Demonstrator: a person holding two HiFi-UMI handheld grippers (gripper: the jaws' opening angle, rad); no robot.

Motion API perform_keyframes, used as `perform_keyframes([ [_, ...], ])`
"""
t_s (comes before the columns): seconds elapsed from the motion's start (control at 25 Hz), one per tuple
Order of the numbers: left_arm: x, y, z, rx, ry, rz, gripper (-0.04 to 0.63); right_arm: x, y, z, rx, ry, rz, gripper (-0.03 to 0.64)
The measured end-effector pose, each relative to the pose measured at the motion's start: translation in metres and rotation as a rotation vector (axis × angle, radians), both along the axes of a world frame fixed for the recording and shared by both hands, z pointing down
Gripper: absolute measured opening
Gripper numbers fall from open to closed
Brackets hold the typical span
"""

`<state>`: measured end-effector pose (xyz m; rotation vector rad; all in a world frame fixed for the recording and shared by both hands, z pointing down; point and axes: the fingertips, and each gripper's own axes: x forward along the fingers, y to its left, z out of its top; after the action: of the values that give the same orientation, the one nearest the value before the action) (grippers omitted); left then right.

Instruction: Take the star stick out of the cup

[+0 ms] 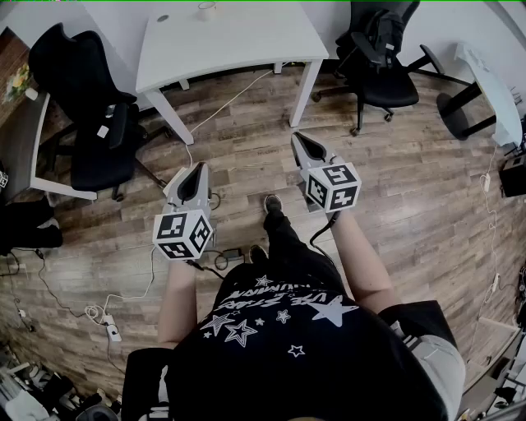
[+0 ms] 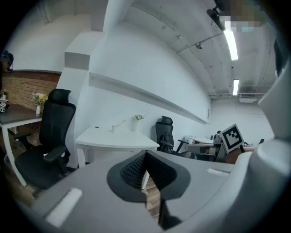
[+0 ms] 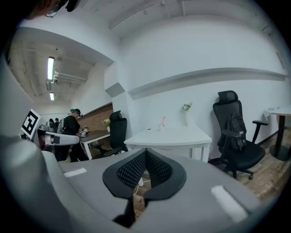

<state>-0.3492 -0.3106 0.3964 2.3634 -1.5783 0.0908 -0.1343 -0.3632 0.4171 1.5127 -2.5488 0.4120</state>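
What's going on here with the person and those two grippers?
A person stands holding a grey two-jaw gripper in each hand. The left gripper and right gripper are both shut and empty, pointed at the white table ahead. The small white cup with the thin star stick stands there untouched, so nothing has started.

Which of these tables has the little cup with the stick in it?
The white table straight ahead, in the middle: the cup stands near its far edge. The dark desk at left and the other white table at right stand aside.
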Motion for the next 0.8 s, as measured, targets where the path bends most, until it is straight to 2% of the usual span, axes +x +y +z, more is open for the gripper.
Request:
perform_keyframes([
  [0.56,-0.009,-0.013,0.005,-0.008,0.006,-0.008,0.003,-0.008,-0.015,0.0,0.003,0.008,-0.007,0.015],
  [0.8,-0.017,-0.041,0.008,-0.016,0.009,-0.039,0.003,-0.022,-0.047,-0.009,0.062,-0.01,-0.049,0.017],
])
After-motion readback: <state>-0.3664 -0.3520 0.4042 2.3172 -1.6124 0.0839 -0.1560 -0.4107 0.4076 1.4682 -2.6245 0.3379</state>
